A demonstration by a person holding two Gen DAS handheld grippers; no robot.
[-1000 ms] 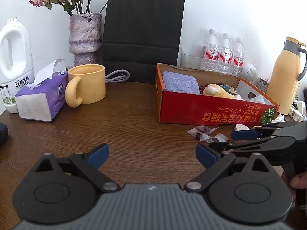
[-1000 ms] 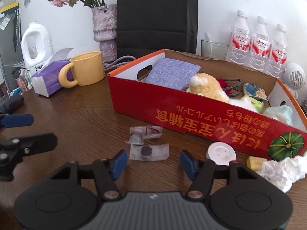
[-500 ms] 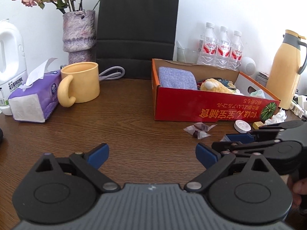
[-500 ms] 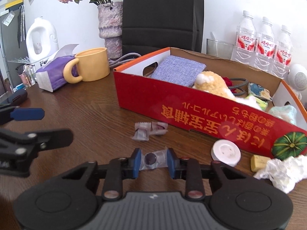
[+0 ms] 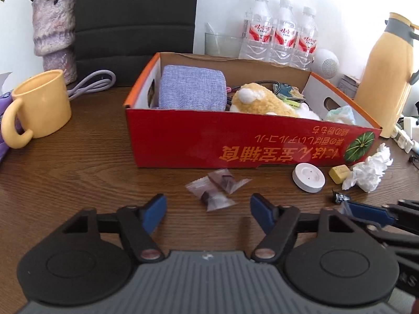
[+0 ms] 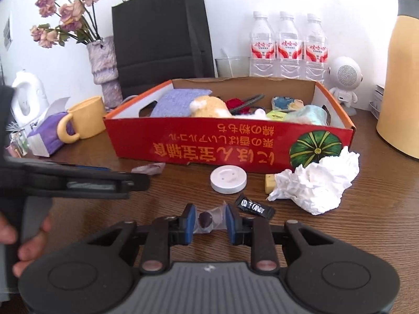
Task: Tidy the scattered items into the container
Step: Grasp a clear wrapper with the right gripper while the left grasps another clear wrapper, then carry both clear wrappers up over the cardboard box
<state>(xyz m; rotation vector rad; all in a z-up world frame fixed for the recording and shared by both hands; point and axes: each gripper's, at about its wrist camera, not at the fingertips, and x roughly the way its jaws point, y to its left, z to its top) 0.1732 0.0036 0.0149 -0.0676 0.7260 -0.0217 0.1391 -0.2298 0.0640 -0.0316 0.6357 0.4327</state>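
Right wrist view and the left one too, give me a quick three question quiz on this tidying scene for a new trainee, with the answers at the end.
1. True or false: the right gripper is shut on a clear candy wrapper.
2. Multiple choice: what lies on the table between the white round cap and the crumpled white tissue? A) a yellow cube B) a blue pen C) a spoon
3. Fill in: the left gripper is open, and the two clear packets lie in front of the ____ box.

Key: 1 true. 2 A, the yellow cube. 3 red.
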